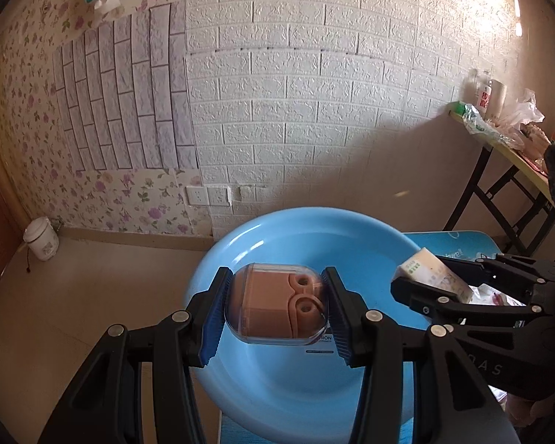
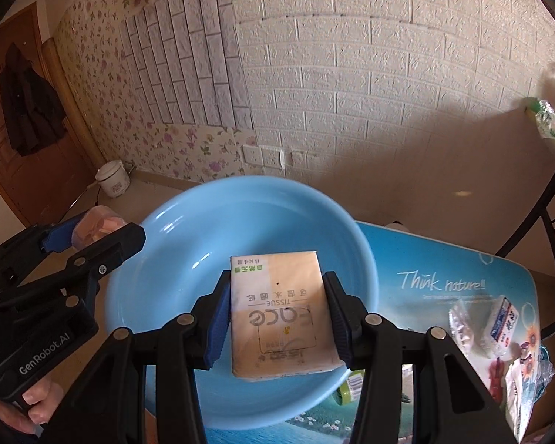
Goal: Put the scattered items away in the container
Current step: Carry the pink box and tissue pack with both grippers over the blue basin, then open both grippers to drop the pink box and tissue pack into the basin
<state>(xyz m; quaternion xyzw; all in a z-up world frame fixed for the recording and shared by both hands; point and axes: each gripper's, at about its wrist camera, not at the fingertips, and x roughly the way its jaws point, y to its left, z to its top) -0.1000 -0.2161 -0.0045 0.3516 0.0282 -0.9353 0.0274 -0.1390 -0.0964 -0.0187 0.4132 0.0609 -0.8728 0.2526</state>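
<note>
Left gripper (image 1: 275,305) has its fingers clamped on a clear case (image 1: 277,305) above the blue basin (image 1: 351,236). Right gripper (image 2: 277,318) squeezes a tissue pack (image 2: 281,314) between its fingers, also above the basin.

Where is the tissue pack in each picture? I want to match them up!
Left wrist view: the tissue pack sits at the right, clamped in the right gripper, over the basin's right rim.
Right wrist view: the tissue pack is in the lower centre, held between the blue pads, above the basin.
Shared landmark: the blue basin, with the white wall sockets behind it.
</note>
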